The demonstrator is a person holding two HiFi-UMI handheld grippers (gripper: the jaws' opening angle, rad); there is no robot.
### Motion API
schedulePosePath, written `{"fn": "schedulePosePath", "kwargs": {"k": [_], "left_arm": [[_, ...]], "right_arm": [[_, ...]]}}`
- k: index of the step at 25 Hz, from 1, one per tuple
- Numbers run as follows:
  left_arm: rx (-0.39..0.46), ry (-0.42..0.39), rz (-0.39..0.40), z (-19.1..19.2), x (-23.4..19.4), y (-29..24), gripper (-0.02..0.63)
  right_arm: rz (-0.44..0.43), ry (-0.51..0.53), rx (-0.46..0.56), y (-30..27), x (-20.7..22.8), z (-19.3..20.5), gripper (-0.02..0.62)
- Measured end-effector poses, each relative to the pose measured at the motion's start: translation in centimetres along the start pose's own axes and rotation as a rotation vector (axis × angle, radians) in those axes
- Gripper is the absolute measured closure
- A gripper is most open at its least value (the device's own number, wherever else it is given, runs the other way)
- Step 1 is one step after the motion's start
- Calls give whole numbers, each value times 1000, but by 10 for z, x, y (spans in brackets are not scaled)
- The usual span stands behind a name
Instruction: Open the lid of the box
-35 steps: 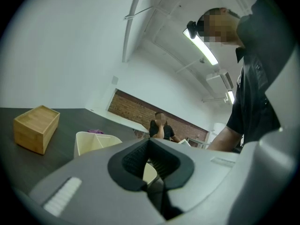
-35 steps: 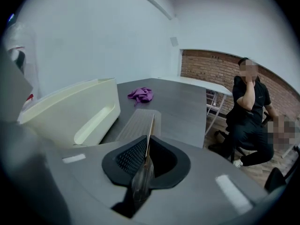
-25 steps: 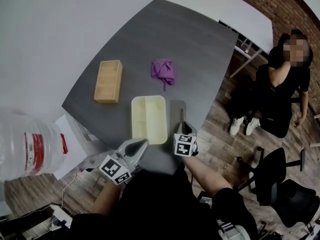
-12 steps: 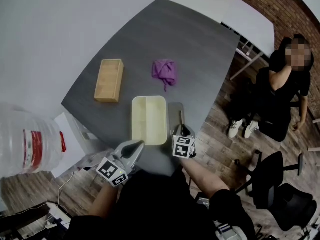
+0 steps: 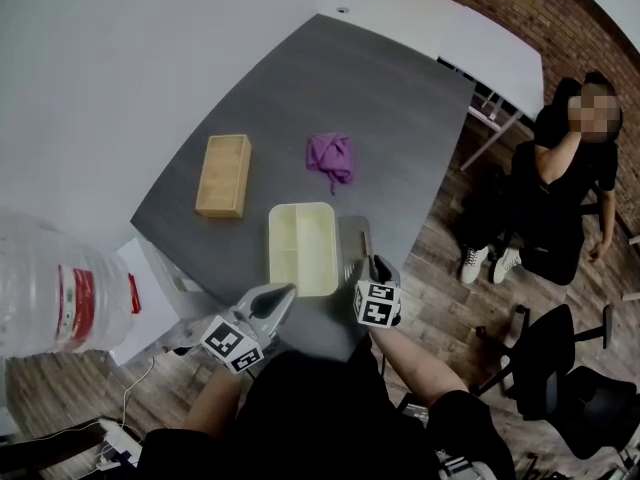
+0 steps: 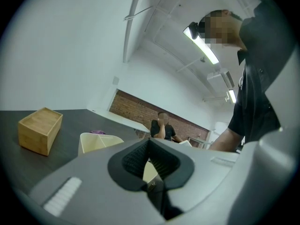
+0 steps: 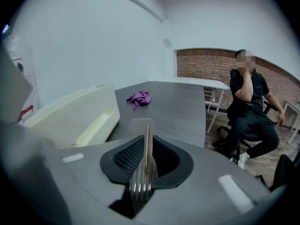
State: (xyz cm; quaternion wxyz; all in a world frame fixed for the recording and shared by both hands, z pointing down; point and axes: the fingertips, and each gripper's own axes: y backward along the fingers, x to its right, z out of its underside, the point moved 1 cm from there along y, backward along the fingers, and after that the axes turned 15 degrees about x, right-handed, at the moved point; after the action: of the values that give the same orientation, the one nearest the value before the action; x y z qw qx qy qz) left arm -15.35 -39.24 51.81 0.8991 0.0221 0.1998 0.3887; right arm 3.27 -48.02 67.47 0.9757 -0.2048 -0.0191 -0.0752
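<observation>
Inspection of the grey table [image 5: 390,98].

Containers: two boxes, both with tops open.
1. Cream box [image 5: 285,253], near the table's front edge. The interior is split by a partition into two compartments. Both show only bare cream floor.
2. Wooden box [image 5: 223,175], set well apart, further back and to the left. Its contents cannot be made out from any view.

The lid [image 5: 352,236] is off the cream box. It is grey and ribbed and lies flat on the table just beside the box's right-hand wall.

Tools:
- Right gripper [image 5: 372,261]: the jaws are drawn together on a thin tan-edged strip that stands upright along the middle of the lid, at its near end.
- Left gripper [image 5: 285,290]: the jaw tips meet with nothing between them. It is held at the near left corner of the cream box. Contact with the box cannot be confirmed.

Count: two boxes, one lid, two grippers, one crumpled purple cloth [image 5: 330,155] lying beyond the cream box, and one large clear water jug [image 5: 55,293] with a red label, off the table to the left. One person [image 5: 560,168] sits at the right, clear of the table.
</observation>
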Motion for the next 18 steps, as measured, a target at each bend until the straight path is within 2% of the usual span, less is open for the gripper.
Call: {"fn": "schedulePosePath", "kwargs": {"k": [4,7,12,18], "left_arm": [[29,-35,44,-7,4,-7,606],[59,-56,45,-10,6,-7,606],[85,-98,15,-19,20,-1,606],[117,-144,-66,-19,38,9,606]], "right_arm": [[-33,18,129,27,-1,-37,555],[-78,40,220,52,-5,-64,563],[-154,4,317,91,-5,-95,588],[-235,58,437,125,-1,-108,592]]}}
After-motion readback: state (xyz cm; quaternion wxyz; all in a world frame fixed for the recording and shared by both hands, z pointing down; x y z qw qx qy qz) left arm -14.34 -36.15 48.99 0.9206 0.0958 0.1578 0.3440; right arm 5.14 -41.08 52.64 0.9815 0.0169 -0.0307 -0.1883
